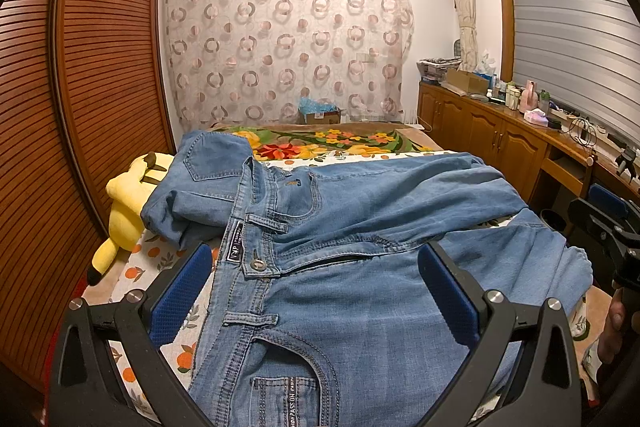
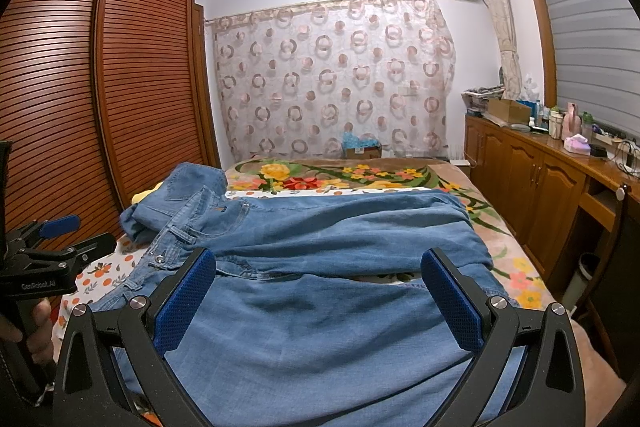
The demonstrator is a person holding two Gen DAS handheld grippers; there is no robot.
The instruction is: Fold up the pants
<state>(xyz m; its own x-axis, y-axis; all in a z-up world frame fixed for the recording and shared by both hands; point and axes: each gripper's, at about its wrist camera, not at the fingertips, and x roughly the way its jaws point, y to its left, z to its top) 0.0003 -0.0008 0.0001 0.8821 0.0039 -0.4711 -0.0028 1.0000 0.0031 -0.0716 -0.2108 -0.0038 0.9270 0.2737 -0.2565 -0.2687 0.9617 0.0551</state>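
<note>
Light blue jeans (image 1: 360, 247) lie spread on the bed, waistband with metal button (image 1: 258, 264) at the left, legs running to the right. They also show in the right wrist view (image 2: 320, 307). My left gripper (image 1: 316, 291) is open and empty, its blue pads above the waist and front pocket. My right gripper (image 2: 318, 297) is open and empty above the legs. The right gripper also shows at the right edge of the left wrist view (image 1: 612, 227); the left one at the left edge of the right wrist view (image 2: 52, 239).
A yellow plush toy (image 1: 124, 215) lies by the jeans' far left part, against the slatted wardrobe (image 1: 80, 87). A floral blanket (image 1: 340, 143) covers the far bed. A wooden cabinet (image 1: 500, 135) with bottles runs along the right wall.
</note>
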